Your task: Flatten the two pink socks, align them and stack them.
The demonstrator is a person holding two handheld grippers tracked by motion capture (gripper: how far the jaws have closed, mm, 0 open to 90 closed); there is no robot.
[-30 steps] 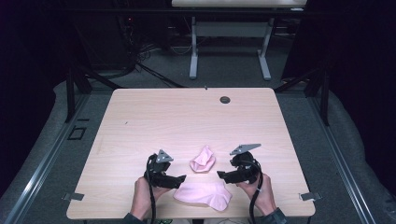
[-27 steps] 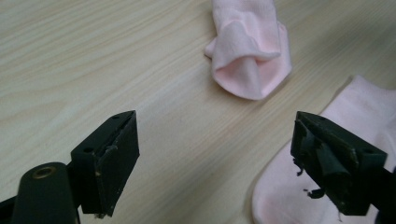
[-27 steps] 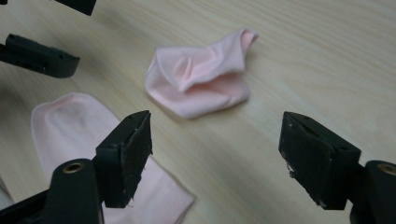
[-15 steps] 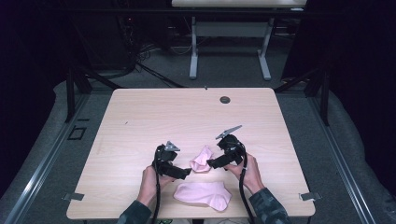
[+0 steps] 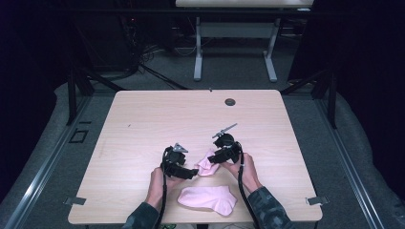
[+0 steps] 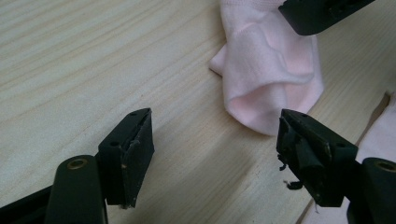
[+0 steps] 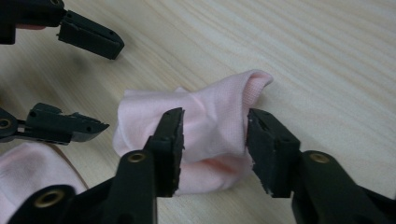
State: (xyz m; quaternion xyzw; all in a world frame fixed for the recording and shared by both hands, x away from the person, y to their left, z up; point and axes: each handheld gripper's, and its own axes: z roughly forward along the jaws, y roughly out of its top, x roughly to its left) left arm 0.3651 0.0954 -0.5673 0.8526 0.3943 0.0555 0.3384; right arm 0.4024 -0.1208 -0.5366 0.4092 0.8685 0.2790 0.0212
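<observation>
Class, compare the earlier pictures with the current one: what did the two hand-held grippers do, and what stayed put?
Both moved away from the flat pink fabric sock at the near edge, forward to the crumpled pink sock. The right hand-held gripper now straddles it, jaws open and not clamped; the left hand-held gripper sits open just short of it. The flat sock was left behind. The light wooden table and crumpled sock stayed put.

No text, label, brand, number or sign could be read anywhere in these views.
</observation>
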